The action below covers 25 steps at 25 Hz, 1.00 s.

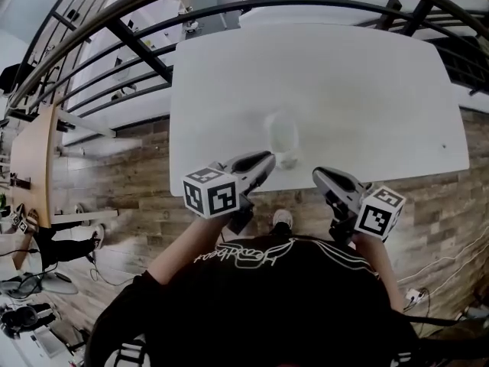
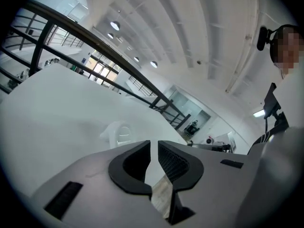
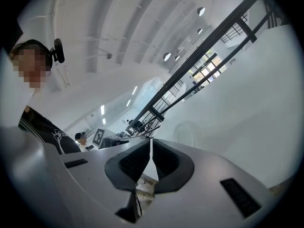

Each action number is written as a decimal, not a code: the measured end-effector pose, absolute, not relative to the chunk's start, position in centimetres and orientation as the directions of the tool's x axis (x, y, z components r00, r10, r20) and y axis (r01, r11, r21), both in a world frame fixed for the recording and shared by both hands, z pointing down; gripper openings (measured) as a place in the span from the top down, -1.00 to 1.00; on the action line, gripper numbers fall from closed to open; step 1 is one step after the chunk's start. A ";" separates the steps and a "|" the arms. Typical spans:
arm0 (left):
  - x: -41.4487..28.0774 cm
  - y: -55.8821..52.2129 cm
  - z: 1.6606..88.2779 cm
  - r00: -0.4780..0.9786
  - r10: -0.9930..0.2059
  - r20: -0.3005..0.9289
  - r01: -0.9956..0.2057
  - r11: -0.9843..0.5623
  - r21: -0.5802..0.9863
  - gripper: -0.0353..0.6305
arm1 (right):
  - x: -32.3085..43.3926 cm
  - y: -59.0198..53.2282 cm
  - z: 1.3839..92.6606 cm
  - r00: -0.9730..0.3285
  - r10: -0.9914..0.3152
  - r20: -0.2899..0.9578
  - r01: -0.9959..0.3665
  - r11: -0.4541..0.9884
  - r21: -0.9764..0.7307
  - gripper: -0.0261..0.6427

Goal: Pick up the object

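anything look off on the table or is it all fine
Nothing clearly wrong. A clear plastic container sits on the white table near the person's edge, with no spill showing around it. It is too blurred to tell whether it stands upright or lies tipped over.

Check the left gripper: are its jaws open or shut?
Barely open. In its own view, the left gripper shows a narrow gap between its jaws, with nothing held in it.

Right gripper (image 3: 151, 141), jaws together, faces a translucent object (image 3: 188, 133) (on the white table (image 3: 247, 89)).
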State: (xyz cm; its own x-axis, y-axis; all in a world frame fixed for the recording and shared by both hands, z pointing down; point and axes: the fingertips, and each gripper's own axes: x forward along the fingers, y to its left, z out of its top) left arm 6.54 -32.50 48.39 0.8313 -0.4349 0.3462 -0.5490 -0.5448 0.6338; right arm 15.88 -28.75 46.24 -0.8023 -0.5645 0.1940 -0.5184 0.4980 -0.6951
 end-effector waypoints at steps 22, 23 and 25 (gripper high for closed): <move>5.6 -39.3 58.3 0.696 -0.423 0.580 -0.716 -0.360 0.598 0.45 | 18.3 -34.5 48.7 -0.818 -0.537 0.206 -0.498 0.482 -0.721 0.86; 5.7 -39.3 58.4 0.696 -0.418 0.583 -0.716 -0.358 0.599 0.45 | 18.4 -34.4 48.8 -0.817 -0.538 0.207 -0.499 0.479 -0.722 0.86; 5.8 -39.3 58.7 0.695 -0.411 0.590 -0.718 -0.356 0.598 0.45 | 18.5 -34.4 49.0 -0.816 -0.539 0.209 -0.500 0.476 -0.724 0.86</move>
